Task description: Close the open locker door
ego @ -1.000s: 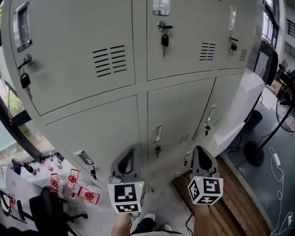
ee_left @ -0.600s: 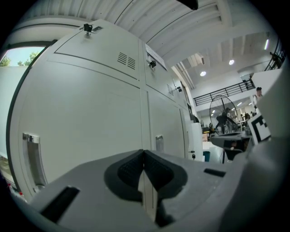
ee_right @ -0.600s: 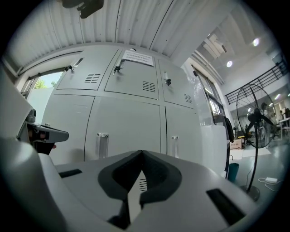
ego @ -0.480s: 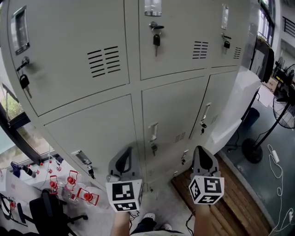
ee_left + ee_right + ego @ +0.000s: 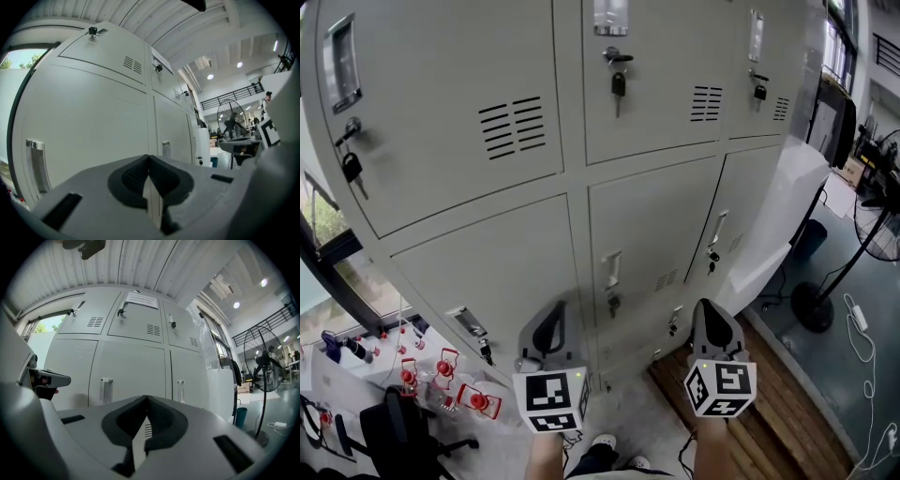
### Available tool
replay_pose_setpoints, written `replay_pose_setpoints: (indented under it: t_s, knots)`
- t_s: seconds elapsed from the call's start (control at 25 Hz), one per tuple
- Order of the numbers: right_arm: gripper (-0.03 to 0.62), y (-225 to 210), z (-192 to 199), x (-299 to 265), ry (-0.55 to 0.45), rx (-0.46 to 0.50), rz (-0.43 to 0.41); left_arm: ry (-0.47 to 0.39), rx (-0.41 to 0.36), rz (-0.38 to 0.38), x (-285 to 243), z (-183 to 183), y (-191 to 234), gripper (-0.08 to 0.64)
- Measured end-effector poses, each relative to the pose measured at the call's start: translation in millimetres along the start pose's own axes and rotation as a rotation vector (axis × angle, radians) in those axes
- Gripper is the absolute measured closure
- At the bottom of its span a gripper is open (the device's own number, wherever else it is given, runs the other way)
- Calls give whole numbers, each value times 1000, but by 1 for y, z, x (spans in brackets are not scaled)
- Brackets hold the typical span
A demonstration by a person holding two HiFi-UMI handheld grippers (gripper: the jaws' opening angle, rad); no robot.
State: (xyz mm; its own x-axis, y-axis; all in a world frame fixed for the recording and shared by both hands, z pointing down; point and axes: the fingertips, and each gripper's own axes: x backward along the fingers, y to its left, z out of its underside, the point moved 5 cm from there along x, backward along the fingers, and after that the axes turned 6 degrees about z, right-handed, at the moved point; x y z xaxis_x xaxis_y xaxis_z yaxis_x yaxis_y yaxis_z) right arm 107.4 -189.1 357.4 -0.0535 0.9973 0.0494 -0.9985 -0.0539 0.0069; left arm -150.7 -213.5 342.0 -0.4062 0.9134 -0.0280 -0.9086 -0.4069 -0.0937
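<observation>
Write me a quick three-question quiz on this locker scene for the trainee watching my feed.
1. True or false: the left tongs are shut and empty.
2. Count: how many keys hang in the upper row of locker doors in the head view?
3. Choose: what stands on the floor to the right of those doors? A pedestal fan; B ladder; C trolley.
Key: 1 true; 2 three; 3 A.
</observation>
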Motion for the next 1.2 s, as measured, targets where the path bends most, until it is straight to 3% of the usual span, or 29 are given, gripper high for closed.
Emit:
replay_pose_setpoints:
  t_s: [1.2]
  knots:
    - [574,8,1,-4,-3,8,-13,14,-21,31,-5,2,2,557]
